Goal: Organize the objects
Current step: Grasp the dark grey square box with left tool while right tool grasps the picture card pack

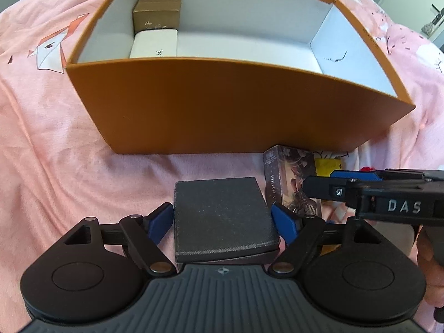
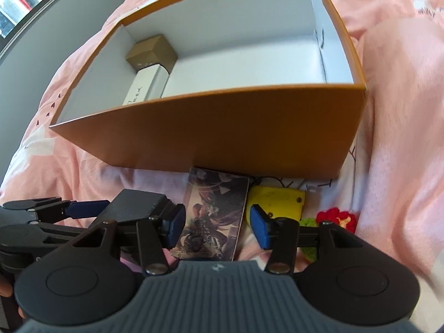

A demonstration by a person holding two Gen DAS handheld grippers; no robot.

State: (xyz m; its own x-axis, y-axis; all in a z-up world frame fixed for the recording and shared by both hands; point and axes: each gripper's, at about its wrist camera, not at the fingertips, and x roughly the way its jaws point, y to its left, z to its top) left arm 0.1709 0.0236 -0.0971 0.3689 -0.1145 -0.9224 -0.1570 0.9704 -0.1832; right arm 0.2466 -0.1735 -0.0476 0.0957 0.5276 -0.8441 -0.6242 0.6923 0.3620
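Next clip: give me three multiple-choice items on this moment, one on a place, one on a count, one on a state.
1. Where does the flat black case lie?
A. inside the orange cardboard box
B. on the pink bedsheet, before the box
C. on the yellow item

2. How many small boxes are inside the orange cardboard box?
A. none
B. two
C. four

3. How do the left gripper's jaws stand?
A. spread, either side of the case
B. shut on nothing
C. clamped on the picture card box

Key: 1 B, the case rests on the pink bedsheet; 2 B, one brown, one white; 3 A, its blue pads flank the case.
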